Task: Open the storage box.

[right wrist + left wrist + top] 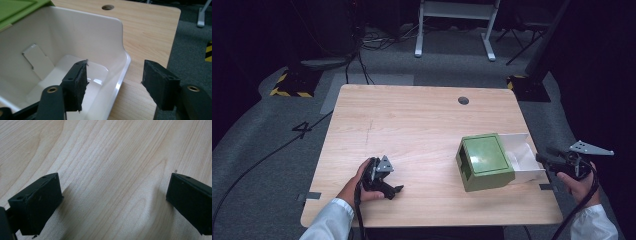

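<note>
Here the white drawer (524, 159) stands pulled out of the right side of the green box (484, 161), which sits on the right half of the wooden tabletop (412, 125). The right tool (546, 159) hangs just off the drawer's outer end, near the tabletop's right edge; in the right gripper view its jaws stand apart and straddle the drawer's end wall (120, 50), one jaw over the inside and one outside, and neither pad seems to press on the rim, though the angle makes that hard to judge. The left tool (394, 191) lies low over the tabletop's near left part, well apart from the box, its jaws spread wide over bare wood.
</note>
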The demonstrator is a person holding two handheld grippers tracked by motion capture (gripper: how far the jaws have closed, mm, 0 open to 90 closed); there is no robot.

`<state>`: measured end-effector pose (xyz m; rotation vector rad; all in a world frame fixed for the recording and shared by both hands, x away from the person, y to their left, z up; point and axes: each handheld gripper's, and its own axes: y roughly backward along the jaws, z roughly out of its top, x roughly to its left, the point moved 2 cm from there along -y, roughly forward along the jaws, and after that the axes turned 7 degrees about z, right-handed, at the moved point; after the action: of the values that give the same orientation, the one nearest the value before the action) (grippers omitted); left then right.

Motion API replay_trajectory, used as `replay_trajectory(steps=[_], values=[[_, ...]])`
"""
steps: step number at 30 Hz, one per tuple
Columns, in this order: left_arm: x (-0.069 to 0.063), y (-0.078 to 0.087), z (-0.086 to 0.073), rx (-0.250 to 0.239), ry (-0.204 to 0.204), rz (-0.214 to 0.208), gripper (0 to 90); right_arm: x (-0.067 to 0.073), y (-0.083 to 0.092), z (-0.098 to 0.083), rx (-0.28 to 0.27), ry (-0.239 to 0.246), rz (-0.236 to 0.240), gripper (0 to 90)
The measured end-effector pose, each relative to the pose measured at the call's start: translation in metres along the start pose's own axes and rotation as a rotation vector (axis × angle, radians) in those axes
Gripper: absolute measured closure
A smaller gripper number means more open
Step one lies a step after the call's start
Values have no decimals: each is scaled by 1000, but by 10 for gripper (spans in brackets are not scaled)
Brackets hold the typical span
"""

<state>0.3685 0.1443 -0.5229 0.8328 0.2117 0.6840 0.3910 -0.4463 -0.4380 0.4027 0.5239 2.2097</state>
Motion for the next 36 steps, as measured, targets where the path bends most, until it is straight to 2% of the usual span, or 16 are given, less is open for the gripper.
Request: replay_trajectory(steps=[6,10,11,16,19,21,22,28,31,36], values=[[0,0,0,0,0,0,3,13,11,3,-22,21,15,333],[0,0,0,1,1,2,3,29,19,3,-16,61,40,337],[0,0,0,1,1,2,3,37,24,2,-14,87,47,332],[0,0,0,1,2,2,3,50,37,0,-29,111,52,323],[0,0,0,1,2,2,3,61,44,-6,-22,134,49,323],[0,0,0,1,2,2,3,64,44,-8,-21,135,54,322],[0,0,0,1,2,2,3,67,45,-15,-8,143,44,315],[0,0,0,1,2,2,3,65,39,-36,15,118,53,303],[0,0,0,1,2,1,3,63,30,-53,63,113,54,292],[0,0,0,1,2,-2,1,61,17,-66,102,103,65,287]])
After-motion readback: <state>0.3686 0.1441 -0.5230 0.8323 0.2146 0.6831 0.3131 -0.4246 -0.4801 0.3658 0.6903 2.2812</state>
